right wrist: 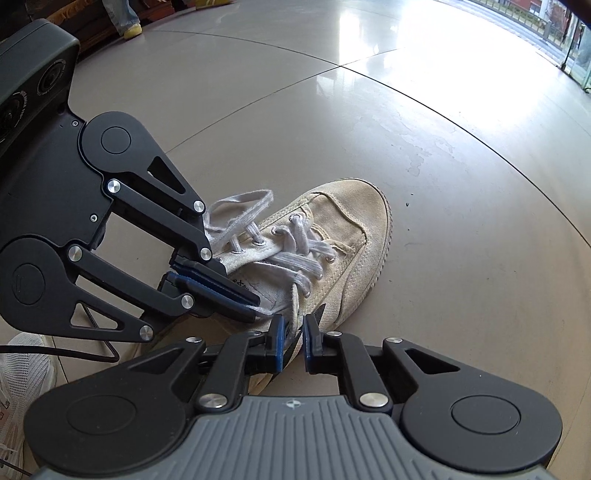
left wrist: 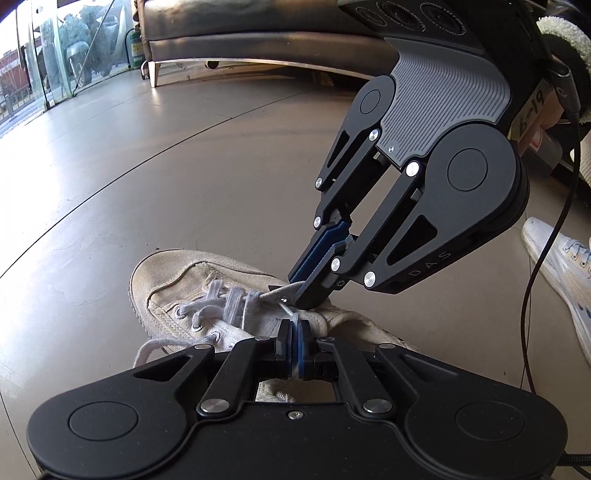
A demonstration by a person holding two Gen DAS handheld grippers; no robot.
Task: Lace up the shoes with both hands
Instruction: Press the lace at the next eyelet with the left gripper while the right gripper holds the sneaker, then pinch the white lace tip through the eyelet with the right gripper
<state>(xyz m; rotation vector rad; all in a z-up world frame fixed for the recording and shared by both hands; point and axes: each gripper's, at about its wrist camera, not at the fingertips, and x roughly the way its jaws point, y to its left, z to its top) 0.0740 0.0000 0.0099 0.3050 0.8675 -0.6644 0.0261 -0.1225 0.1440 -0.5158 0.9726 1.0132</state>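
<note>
A worn cream canvas shoe [right wrist: 332, 251] lies on the floor [right wrist: 369, 118], tipped a little on its side. White laces [right wrist: 295, 258] criss-cross its eyelets; a loose loop [right wrist: 236, 210] sticks up by the tongue, and one strand [right wrist: 293, 314] runs taut toward the heel.

You're over a glossy beige tiled floor [right wrist: 461, 155], daylight glaring off it, a grey sofa [left wrist: 229, 33] beside glass panels [left wrist: 55, 51].
</note>
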